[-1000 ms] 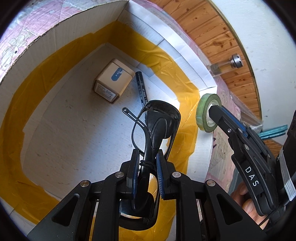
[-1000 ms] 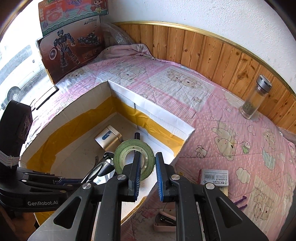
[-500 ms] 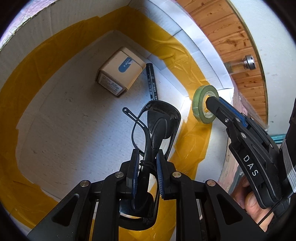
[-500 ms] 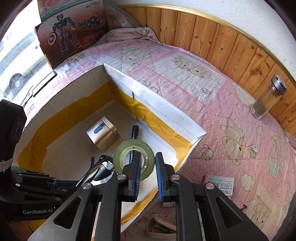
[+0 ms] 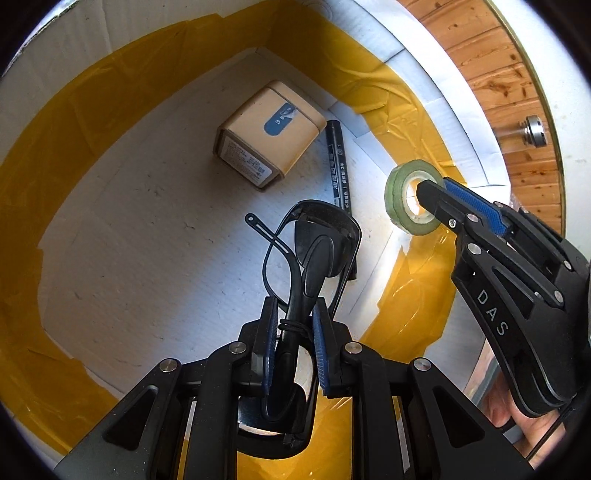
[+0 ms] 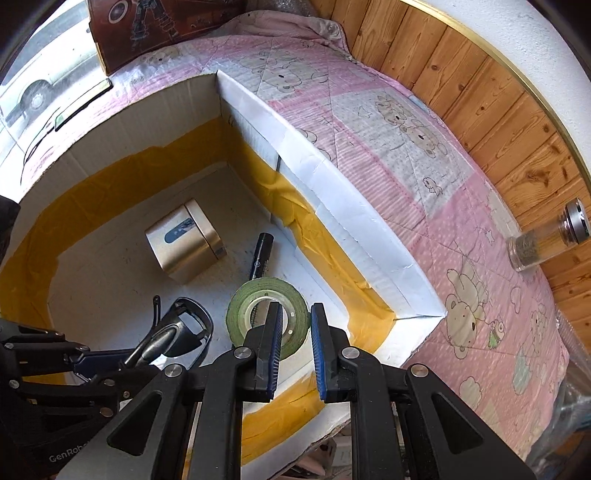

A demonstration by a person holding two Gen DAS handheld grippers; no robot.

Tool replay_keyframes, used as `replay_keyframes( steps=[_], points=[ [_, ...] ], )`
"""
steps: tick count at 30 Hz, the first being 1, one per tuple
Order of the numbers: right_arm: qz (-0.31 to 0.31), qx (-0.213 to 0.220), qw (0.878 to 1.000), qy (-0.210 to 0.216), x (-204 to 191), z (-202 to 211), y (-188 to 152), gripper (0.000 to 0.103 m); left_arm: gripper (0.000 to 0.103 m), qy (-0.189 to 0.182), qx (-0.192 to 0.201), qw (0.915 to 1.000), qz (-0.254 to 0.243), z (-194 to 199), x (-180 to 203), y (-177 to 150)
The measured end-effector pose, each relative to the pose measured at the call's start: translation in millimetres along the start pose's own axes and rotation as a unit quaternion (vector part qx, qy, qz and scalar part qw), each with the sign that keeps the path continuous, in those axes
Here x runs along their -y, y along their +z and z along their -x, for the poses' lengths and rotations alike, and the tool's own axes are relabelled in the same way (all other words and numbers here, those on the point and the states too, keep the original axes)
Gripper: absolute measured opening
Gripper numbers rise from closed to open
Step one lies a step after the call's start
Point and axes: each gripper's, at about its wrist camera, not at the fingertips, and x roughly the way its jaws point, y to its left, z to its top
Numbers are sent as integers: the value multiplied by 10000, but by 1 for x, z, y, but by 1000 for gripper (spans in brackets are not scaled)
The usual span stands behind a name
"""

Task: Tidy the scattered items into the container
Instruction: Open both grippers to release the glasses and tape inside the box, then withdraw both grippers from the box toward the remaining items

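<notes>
A white cardboard box (image 5: 122,229) with yellow tape along its walls (image 6: 354,225) lies open below both grippers. My left gripper (image 5: 295,314) is shut on black folded glasses (image 5: 314,243) and holds them above the box floor. My right gripper (image 6: 295,317) is shut on the rim of a green tape roll (image 6: 266,314), held over the box's near corner; the roll also shows in the left wrist view (image 5: 410,199). A beige tin (image 5: 269,133) and a black marker (image 5: 338,162) lie on the box floor.
The box rests on a pink bear-print quilt (image 6: 406,147). A glass bottle (image 6: 546,240) lies by the wooden wall panel. A toy box (image 6: 166,22) stands at the far end of the bed.
Both grippers have moved down and further over the box interior, still holding the glasses and the tape roll. The tin and marker have not moved.
</notes>
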Motion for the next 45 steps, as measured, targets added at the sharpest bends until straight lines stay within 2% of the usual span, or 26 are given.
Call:
replay_keyframes(
  steps=[17,23,24,26,30,34,37,42,45],
  points=[
    [789,-693,9927,-591,-9,-26,17,17,20,-19,-177,9996,197,-10,-2,5],
    [768,-777,9922,-593,-7,-28,19,17,20,-148,-212,9991,334,-9,-10,9],
    [740,-779,9926,-569,-7,-28,20,17,21,-206,-235,9988,382,-9,-12,10],
    [642,-771,9938,-472,-4,-27,21,18,36,-252,-262,9984,435,-9,-15,12],
    [283,-660,9971,-257,4,-20,22,19,40,-436,-271,9976,468,0,-21,11],
    [-4,-395,9991,-131,9,-4,20,19,42,-536,-42,9978,387,23,-25,4],
    [-455,-78,9987,229,17,17,15,19,44,-519,269,9982,138,46,-23,-7],
    [-1059,509,9884,958,25,52,-9,19,44,-547,689,9953,-412,73,-23,-39],
    [-1388,986,9761,1348,27,78,-31,19,44,-612,1100,9865,-1044,84,-3,-56]
  ],
)
